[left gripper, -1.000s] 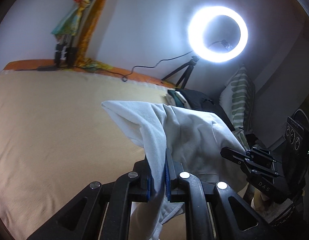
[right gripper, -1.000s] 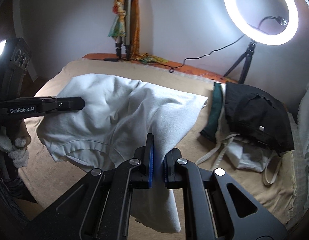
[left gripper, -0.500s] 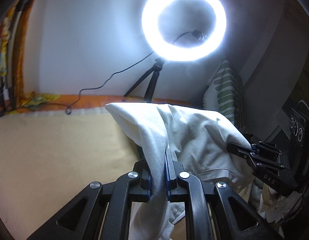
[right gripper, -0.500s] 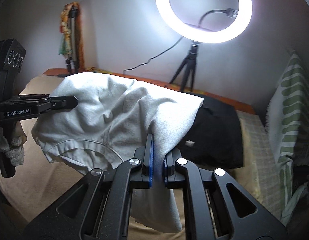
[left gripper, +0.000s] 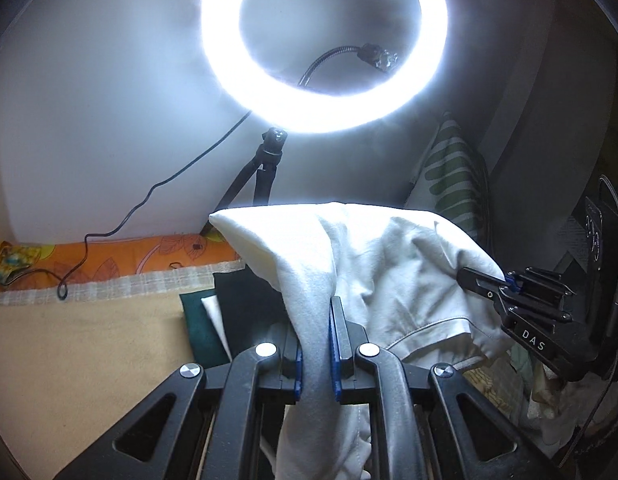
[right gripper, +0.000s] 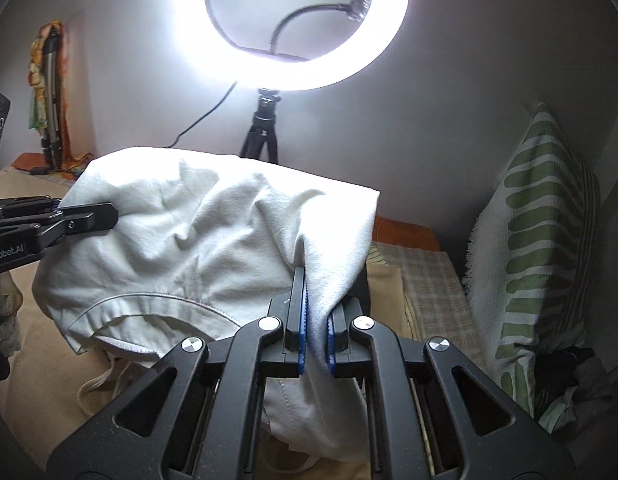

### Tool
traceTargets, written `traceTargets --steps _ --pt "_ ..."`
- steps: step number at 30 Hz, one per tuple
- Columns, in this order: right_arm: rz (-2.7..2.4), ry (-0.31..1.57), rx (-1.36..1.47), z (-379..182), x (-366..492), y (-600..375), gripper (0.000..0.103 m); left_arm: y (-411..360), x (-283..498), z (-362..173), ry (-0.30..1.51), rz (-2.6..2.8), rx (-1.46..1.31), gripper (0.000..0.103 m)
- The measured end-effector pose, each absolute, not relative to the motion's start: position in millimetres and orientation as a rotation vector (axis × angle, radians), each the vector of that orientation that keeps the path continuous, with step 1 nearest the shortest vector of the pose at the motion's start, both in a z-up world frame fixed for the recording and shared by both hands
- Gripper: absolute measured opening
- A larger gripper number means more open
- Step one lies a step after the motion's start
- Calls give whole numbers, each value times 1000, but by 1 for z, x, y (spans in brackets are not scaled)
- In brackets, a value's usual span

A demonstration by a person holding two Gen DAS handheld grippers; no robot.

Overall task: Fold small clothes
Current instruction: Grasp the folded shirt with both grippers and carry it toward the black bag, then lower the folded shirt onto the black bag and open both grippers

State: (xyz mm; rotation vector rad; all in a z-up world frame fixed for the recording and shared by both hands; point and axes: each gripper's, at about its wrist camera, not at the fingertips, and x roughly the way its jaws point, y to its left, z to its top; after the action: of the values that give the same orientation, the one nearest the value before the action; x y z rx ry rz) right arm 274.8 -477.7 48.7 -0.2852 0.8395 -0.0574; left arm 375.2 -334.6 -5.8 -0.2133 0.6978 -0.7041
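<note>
A white garment [left gripper: 389, 276] hangs folded between both grippers above the tan bed sheet [left gripper: 89, 360]. My left gripper [left gripper: 314, 320] is shut on one end of the white garment, whose cloth runs down between the blue pads. My right gripper [right gripper: 315, 304] is shut on the other end of the white garment [right gripper: 189, 248]. Each gripper shows in the other's view: the right gripper [left gripper: 489, 284] at the right edge, the left gripper [right gripper: 89, 216] at the left edge, both pinching the cloth. A folded pile of dark green and white clothes [left gripper: 213, 320] lies under the garment.
A lit ring light [right gripper: 293, 20] on a small tripod [right gripper: 263, 132] stands close ahead by the wall. A green-striped white pillow [right gripper: 537, 248] leans at the right. An orange patterned cloth [left gripper: 109, 256] lines the bed's far edge. A cable [left gripper: 149, 208] trails across it.
Both grippers have carried the white garment to the right across the bed. The ring light now looms much nearer, and the pile of folded clothes now lies beneath the garment.
</note>
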Motion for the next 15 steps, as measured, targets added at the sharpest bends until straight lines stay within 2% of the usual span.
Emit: traceTargets --steps 10,13,14,15 --pt "-36 886 -239 14 296 -505 8 -355 388 -27 733 -664 -147 8" --pt "-73 894 -270 8 297 -510 9 -354 388 -29 745 -614 -125 20" --pt "-88 901 -276 7 297 -513 13 -351 388 -27 742 -597 -114 35" --pt "-117 906 -273 7 296 -516 25 -349 386 -24 732 -581 -103 43"
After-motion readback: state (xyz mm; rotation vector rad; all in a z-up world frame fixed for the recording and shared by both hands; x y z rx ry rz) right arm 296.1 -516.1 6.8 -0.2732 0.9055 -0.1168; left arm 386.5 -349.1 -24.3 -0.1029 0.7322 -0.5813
